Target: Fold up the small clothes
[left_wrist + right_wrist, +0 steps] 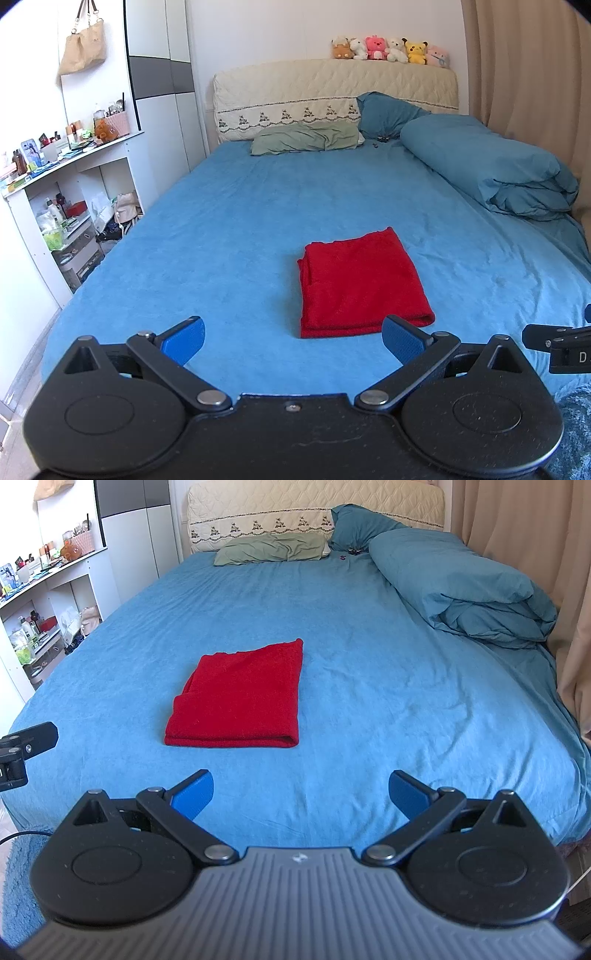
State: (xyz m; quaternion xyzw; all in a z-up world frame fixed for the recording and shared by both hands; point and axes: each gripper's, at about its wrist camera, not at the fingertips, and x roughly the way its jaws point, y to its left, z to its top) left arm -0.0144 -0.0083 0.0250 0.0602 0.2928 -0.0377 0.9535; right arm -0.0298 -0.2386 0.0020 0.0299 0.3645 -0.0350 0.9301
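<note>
A red cloth (362, 284) lies folded into a flat rectangle on the blue bed sheet (221, 229). In the right wrist view the red cloth (240, 698) lies ahead and to the left. My left gripper (293, 341) is open and empty, held above the bed's near edge, just short of the cloth. My right gripper (299, 794) is open and empty, to the right of the cloth and nearer than it. The right gripper's finger shows at the right edge of the left wrist view (554, 338).
A folded blue duvet (491, 170) lies along the bed's right side by a beige curtain (535, 74). A green pillow (306, 140) and blue pillow (384, 114) lie at the headboard. White shelves (70, 192) with clutter stand left of the bed.
</note>
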